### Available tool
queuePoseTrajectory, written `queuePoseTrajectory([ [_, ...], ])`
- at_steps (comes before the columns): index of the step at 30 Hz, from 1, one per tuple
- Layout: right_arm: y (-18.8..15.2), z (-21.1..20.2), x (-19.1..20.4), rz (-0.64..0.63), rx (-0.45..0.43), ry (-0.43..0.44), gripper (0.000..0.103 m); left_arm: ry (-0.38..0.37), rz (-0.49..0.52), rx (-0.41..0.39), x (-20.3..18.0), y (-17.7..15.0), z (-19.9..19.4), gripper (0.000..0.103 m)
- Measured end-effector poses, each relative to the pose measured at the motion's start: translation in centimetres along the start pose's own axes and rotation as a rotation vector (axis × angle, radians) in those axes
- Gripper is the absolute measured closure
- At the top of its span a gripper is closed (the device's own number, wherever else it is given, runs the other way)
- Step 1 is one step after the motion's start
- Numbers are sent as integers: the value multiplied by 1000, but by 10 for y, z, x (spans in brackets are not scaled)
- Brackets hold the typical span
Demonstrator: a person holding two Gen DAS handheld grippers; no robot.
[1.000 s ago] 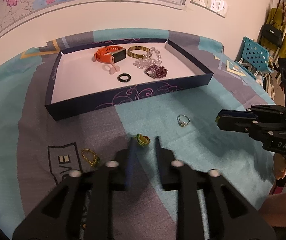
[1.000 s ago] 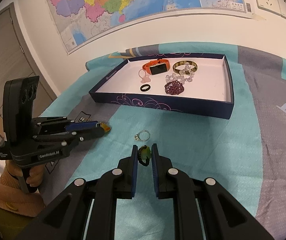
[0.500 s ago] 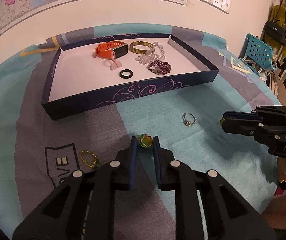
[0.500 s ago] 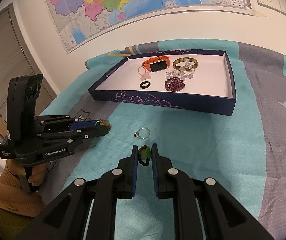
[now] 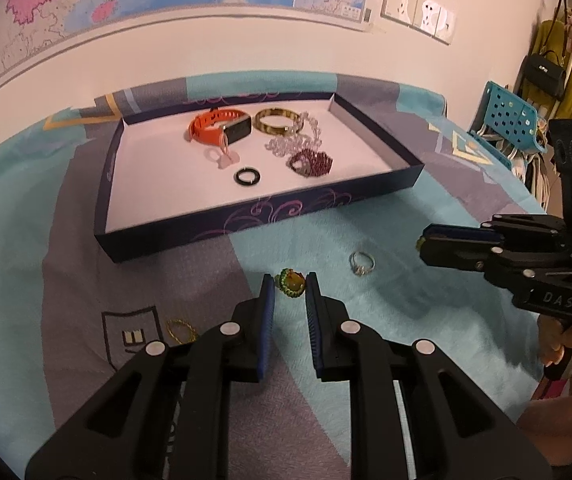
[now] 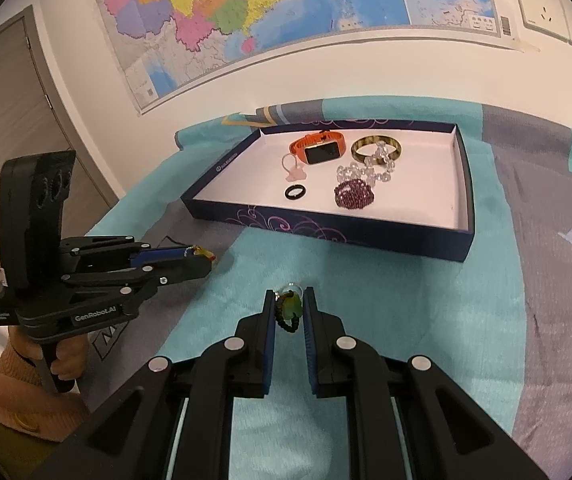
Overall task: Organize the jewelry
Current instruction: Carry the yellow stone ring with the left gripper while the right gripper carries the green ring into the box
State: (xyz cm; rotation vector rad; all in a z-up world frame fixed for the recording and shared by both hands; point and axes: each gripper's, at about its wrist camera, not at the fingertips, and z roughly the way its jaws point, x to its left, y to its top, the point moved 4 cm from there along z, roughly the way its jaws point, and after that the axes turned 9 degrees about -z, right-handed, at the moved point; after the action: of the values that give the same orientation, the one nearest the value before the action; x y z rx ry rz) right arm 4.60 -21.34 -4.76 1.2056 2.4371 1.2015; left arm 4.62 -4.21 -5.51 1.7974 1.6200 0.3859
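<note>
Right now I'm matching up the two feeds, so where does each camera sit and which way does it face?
Left wrist: rides the left gripper, tilted down at the blue tray; a green ring sits between its fingers, the right gripper at the right edge.
Right wrist: rides the right gripper, facing the same tray; it pinches a green charm, the left gripper and a sleeve at left.
Shared: tray, orange watch, silver ring.

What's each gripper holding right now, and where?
Left gripper: green ring, pinched across its sides. Right gripper: green beaded piece, fingers on its sides.
</note>
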Motion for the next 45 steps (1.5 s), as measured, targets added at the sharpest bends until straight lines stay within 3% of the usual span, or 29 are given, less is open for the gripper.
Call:
queuePoseTrajectory([
  [25,63,12,-17,-51,-65,-13,91,0,29,-92,-5,53,-8,87],
  [45,86,48,-47,30,-41,36,91,-4,10,-71,2,74,23,87],
])
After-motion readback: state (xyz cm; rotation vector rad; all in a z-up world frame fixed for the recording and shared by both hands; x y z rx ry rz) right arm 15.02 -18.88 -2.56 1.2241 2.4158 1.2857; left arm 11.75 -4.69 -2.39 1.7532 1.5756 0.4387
